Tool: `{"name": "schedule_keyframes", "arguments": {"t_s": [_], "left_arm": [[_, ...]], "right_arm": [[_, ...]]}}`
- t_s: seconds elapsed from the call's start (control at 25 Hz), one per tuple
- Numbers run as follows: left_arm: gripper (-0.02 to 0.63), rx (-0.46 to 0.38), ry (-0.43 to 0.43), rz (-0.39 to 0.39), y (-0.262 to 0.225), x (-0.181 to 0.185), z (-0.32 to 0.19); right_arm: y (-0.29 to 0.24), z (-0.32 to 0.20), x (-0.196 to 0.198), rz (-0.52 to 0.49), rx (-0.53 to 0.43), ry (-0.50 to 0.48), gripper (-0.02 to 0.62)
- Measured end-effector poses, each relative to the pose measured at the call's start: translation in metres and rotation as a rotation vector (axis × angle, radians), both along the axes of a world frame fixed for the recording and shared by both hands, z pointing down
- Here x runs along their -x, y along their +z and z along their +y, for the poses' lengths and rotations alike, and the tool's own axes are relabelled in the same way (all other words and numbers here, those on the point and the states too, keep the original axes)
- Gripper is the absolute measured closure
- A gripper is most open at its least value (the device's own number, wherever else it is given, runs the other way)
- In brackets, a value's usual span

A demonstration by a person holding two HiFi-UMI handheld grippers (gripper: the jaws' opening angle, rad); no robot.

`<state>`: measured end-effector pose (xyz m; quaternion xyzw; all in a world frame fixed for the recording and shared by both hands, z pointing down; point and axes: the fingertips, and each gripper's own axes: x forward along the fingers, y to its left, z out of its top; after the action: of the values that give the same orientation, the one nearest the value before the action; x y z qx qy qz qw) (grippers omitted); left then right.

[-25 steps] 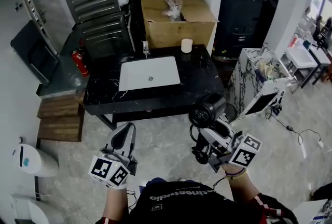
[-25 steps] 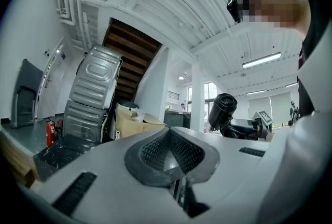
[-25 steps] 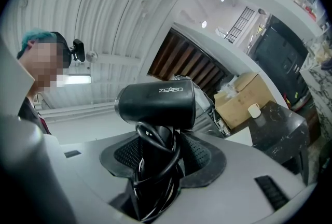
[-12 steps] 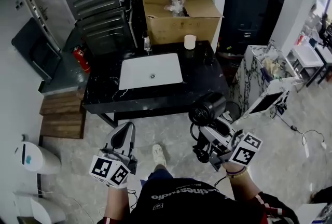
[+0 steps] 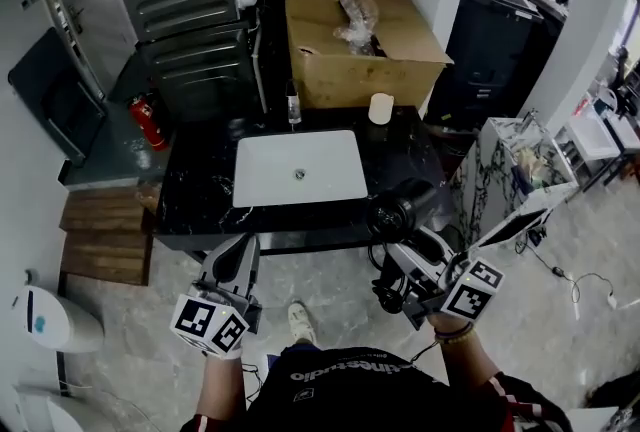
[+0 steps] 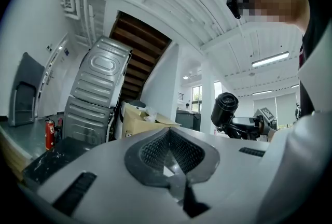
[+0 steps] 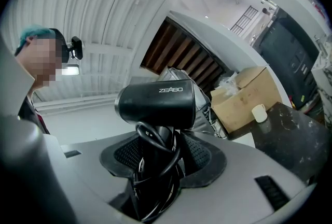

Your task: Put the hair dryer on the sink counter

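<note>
Hair dryer (image 7: 155, 105), white ZEABO lettering, clamped in right claw (image 7: 158, 158); left claw (image 6: 168, 153) closed, empty

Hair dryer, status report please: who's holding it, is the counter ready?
Right gripper shut on hair dryer handle. Left gripper shut, empty. Hair dryer not yet on sink counter. Only a cup at its back.

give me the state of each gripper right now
Left gripper: closed, holding nothing.
Right gripper: closed on the black hair dryer.
</note>
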<state>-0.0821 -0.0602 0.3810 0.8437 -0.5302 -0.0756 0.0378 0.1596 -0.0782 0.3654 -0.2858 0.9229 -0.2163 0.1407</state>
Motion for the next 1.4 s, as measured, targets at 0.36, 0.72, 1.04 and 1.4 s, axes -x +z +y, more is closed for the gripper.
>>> {"name": "schedule_keyframes", "arguments": {"t_s": [0.36, 0.72, 1.04, 1.4], "left_arm": [[0.591, -0.035, -0.012, -0.029, -0.024, 0.105, -0.115], [0.591, -0.001, 0.015, -0.002, -0.007, 0.144, -0.178], [0.591, 0.009, -0.013, 0.009, -0.003, 0.149, -0.208], [0.591, 0.011, -0.101, -0.01, -0.008, 0.156, -0.224]], "right_arm": [[-0.021, -0.116, 0.102, 0.008, -0.015, -0.006, 0.365], [-0.004, -0.18, 0.165, 0.05, 0.014, -0.025, 0.365], [0.004, -0.216, 0.171, 0.054, 0.045, -0.056, 0.365], [0.013, -0.252, 0.186, 0.099, 0.04, -0.138, 0.365]]}}
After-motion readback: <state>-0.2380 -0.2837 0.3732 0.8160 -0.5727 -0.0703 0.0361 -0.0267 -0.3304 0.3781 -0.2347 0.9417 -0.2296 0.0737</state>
